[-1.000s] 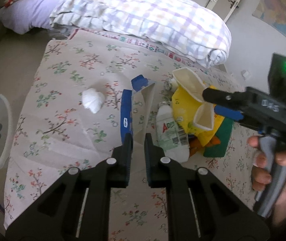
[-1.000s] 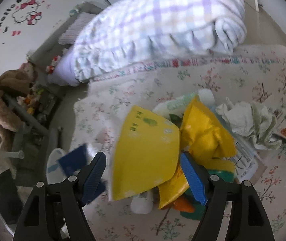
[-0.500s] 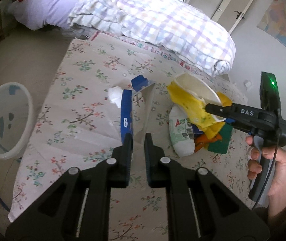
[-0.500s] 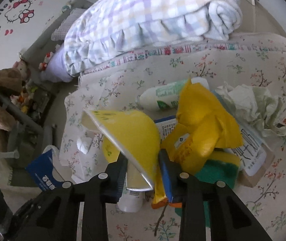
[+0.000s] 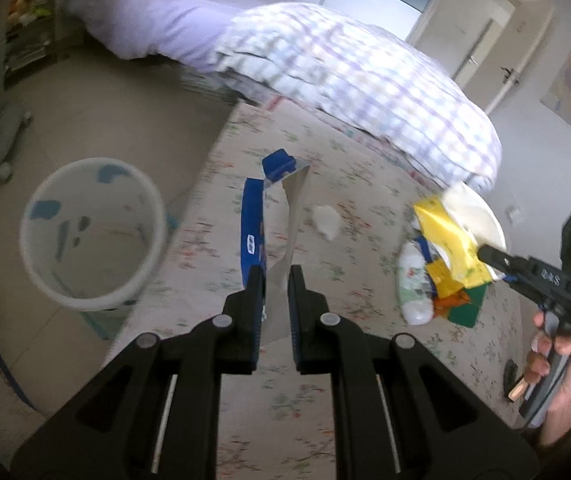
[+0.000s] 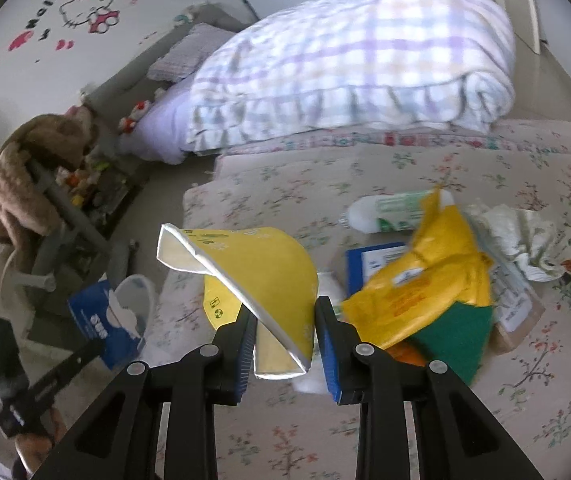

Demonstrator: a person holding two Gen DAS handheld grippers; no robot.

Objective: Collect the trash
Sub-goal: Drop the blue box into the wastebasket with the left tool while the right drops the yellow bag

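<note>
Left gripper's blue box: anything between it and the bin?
Nothing visible. The left gripper holds the blue box over the bed's edge; the white bin sits open-topped on the floor to its left, with only bare floor between.

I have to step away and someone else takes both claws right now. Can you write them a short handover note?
Left claw: shut on the blue carton, lifted near the white bin on the floor.
Right claw: shut on the yellow paper bowl, raised over the pile.
On the floral cover: white bottle, yellow bag, green packet, crumpled paper, white tissue wad.
Done: two pieces picked up.
Left: bin both, then collect the rest.
</note>
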